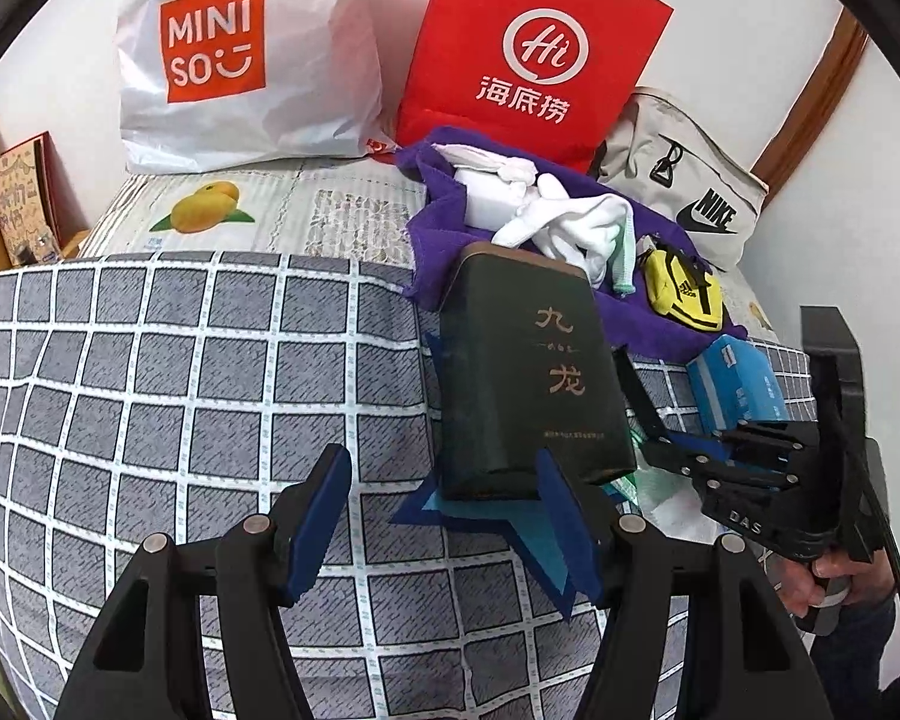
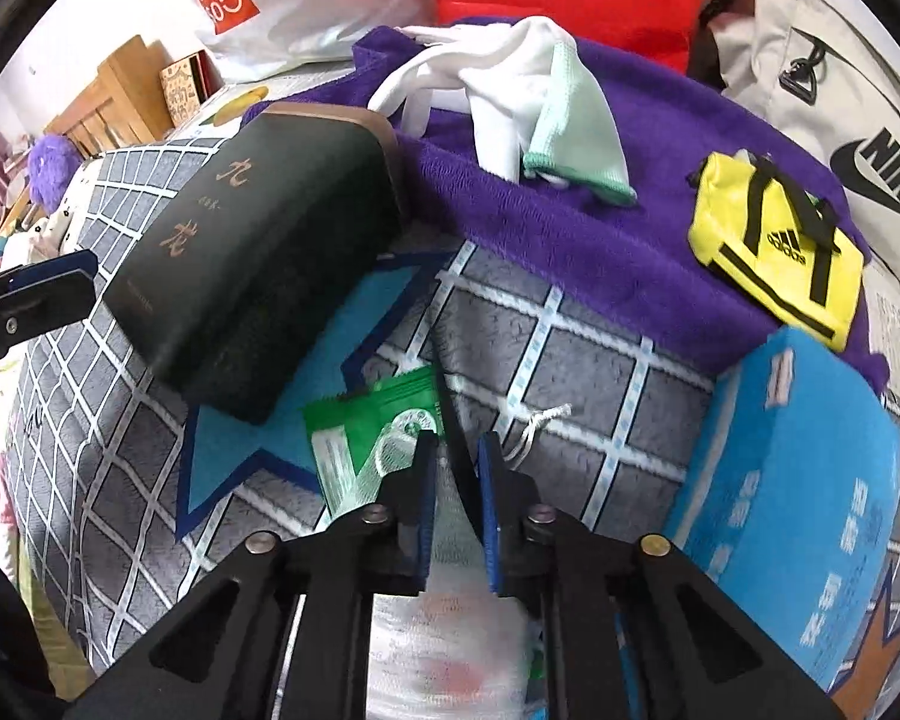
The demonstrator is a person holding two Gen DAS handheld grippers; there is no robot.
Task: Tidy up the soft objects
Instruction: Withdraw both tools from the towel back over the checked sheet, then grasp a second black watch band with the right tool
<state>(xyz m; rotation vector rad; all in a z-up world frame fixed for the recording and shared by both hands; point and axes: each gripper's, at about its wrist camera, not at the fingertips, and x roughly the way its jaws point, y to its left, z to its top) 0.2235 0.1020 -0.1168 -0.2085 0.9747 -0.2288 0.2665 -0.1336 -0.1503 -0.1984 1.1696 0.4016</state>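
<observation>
The right gripper (image 2: 455, 450) points down at the grey checked quilt (image 2: 570, 372), its blue-padded jaws nearly together on what seems to be a thin dark strip. A green-and-clear plastic packet (image 2: 366, 444) lies just left, beside a dark green box with gold characters (image 2: 252, 252). A purple fleece towel (image 2: 570, 240) carries a small yellow pouch (image 2: 774, 246).

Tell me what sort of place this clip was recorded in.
Probably a bedroom at home: a checked bedspread covers the work surface, shopping bags lean against the wall, and a wooden headboard-like frame stands behind.
</observation>
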